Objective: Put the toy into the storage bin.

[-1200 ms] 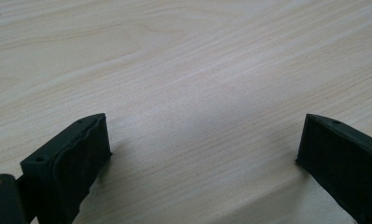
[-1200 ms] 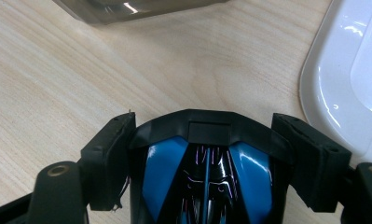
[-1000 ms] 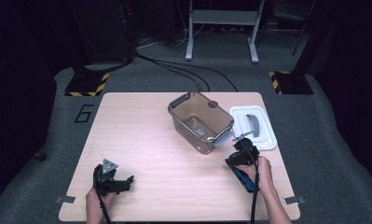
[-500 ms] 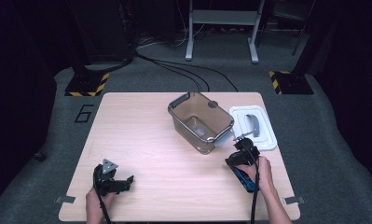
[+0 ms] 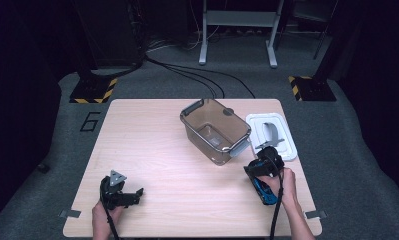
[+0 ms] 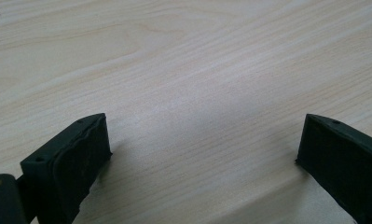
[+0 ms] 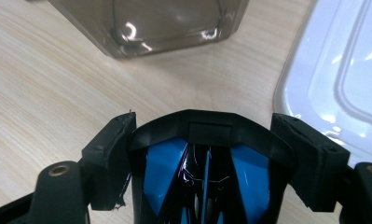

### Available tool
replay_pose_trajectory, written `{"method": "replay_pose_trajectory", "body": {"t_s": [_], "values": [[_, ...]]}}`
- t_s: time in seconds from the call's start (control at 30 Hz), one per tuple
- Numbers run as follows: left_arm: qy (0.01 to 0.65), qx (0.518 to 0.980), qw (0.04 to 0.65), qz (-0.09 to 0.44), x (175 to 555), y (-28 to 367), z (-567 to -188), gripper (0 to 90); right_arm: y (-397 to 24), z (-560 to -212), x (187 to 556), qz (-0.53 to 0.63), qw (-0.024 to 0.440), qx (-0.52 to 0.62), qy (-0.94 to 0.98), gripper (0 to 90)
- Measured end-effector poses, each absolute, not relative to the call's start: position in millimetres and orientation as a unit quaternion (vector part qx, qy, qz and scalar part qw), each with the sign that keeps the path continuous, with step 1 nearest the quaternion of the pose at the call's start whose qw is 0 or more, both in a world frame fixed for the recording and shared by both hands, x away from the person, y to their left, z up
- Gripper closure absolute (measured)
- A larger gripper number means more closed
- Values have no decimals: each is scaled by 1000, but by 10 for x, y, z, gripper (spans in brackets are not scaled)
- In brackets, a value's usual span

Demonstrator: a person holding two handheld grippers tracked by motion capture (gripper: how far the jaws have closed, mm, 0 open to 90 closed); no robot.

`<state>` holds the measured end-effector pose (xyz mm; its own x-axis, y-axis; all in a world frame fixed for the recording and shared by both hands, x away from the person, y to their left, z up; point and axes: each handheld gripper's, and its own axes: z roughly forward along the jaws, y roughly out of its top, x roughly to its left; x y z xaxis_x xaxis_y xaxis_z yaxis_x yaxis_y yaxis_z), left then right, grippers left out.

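While both grippers sit near the front edge of the bench [image 5: 152,130], the scene reads as follows.

Right gripper: the right gripper [image 7: 216,154] has its jaws clamped on the sides of a blue and black toy car [image 7: 207,182], one pad on each flank.

Toy car: near the front right corner of the bench, held just short of the container and the lid.

Left gripper: the left gripper [image 6: 202,154] lies near the front left corner, jaws wide apart over bare wood.

Container: a clear, smoky plastic container [image 5: 214,130] stands open toward the back edge, right of centre.

Lid: a white lid [image 5: 272,135] lies flat just beside the container, against the right edge.
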<state>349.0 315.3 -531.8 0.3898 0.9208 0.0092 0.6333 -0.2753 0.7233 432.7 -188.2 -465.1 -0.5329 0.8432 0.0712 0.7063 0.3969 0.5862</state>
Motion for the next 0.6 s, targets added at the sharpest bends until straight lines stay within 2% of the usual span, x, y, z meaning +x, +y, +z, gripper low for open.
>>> {"method": "replay_pose_trajectory", "body": {"t_s": [0.6], "values": [[506,767,326,221,3490,3153,-5318,24,-2052,-4389,4109,351,175,464,794,246]]}}
